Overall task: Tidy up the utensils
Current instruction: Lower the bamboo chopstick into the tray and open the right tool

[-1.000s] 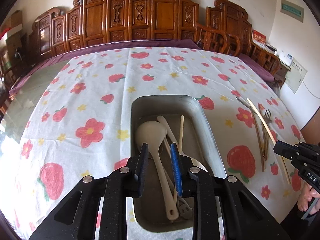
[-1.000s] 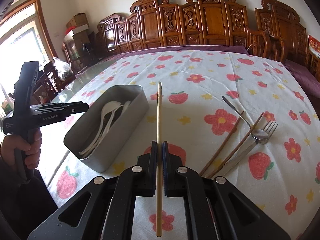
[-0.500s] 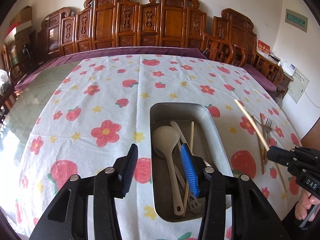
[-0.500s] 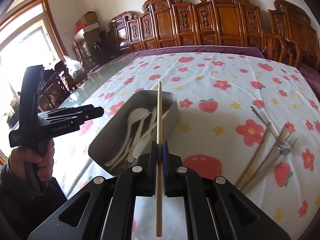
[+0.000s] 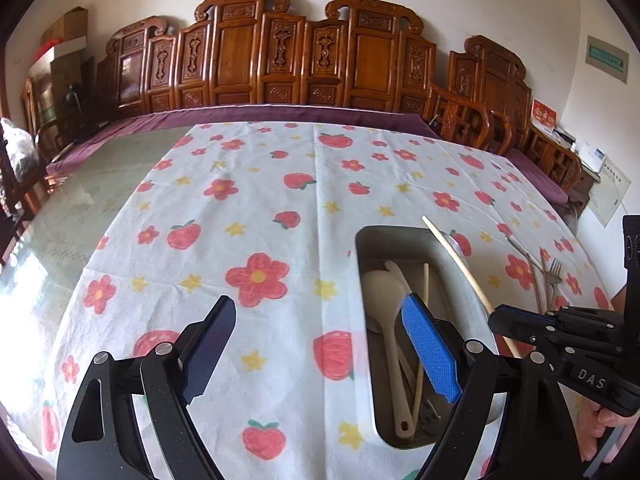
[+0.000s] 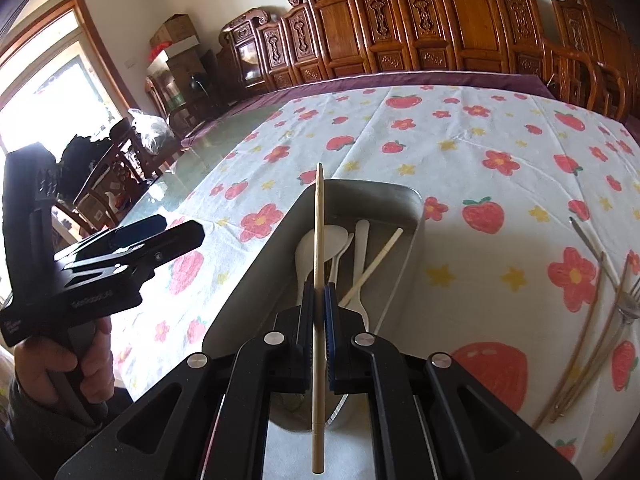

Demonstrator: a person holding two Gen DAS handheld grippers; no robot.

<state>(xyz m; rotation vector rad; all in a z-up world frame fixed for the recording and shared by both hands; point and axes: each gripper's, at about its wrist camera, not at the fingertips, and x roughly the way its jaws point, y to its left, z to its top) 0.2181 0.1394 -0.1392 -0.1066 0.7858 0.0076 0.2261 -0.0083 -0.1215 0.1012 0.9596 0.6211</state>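
A metal tray (image 5: 400, 236) on the flowered cloth holds white spoons (image 5: 384, 288) and a pale chopstick (image 5: 425, 280). My left gripper (image 5: 318, 312) hovers over the cloth just left of the tray. Its jaws are opening wide with nothing between them. My right gripper (image 6: 319, 292) is shut on a second pale chopstick (image 6: 319, 240). That chopstick points forward above the tray (image 6: 400, 196) and the spoons (image 6: 336, 236). In the left wrist view the right gripper (image 5: 496, 320) comes in from the right, its chopstick (image 5: 460, 264) slanting over the tray's right rim.
Brown chopsticks (image 6: 592, 340), a fork (image 6: 628, 304) and a metal spoon lie on the cloth right of the tray. Carved wooden chairs (image 5: 280, 56) line the table's far side. Bare glass tabletop (image 5: 80, 208) lies left of the cloth. A hand holds the left gripper (image 6: 176, 236).
My left gripper's jaws spread from nearly shut to wide and it drew left off the tray. My right gripper carried the chopstick left, from over the cloth to above the tray.
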